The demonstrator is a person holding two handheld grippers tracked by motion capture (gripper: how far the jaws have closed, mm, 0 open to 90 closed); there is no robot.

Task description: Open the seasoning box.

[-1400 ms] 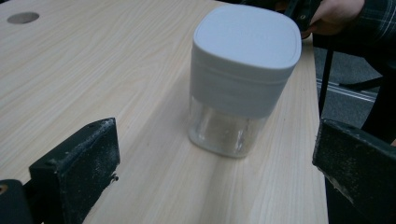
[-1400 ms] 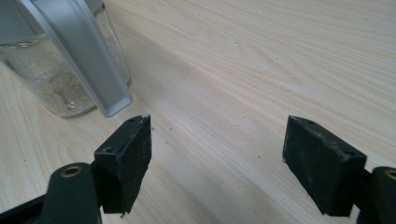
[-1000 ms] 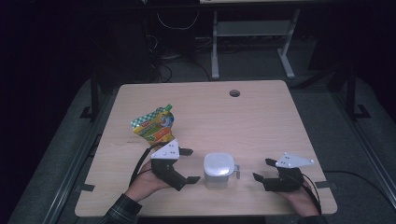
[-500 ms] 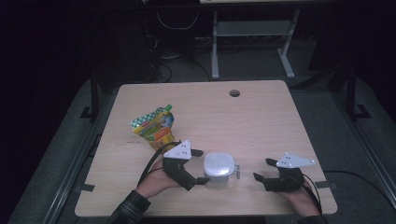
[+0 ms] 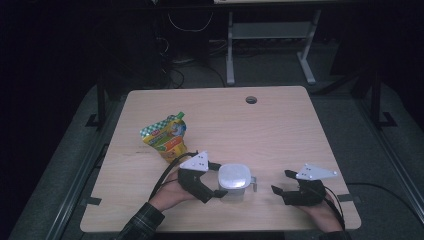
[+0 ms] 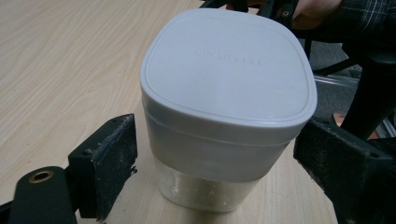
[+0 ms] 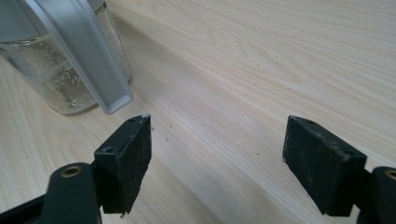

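A clear container with a pale grey lid [image 5: 234, 176] stands near the table's front edge, with a little white residue inside [image 6: 205, 191]. My left gripper [image 5: 219, 180] is open, and its black jaws flank the container just below the lid [image 6: 229, 70], close to its sides. A side latch hangs from the container [image 7: 88, 60], seen at the upper left of the right gripper view. My right gripper [image 5: 281, 182] rests open on the table to the container's right, with bare wood between its jaws [image 7: 217, 154].
A green and yellow stand-up pouch [image 5: 166, 136] sits behind my left hand. The wooden table [image 5: 280, 130] has a round cable hole [image 5: 251, 100] at the back. Dark floor, cables and a desk frame lie beyond.
My left gripper has slid right from beside the pouch to the container, and its jaws now stand on either side of it. The right gripper has stayed put.
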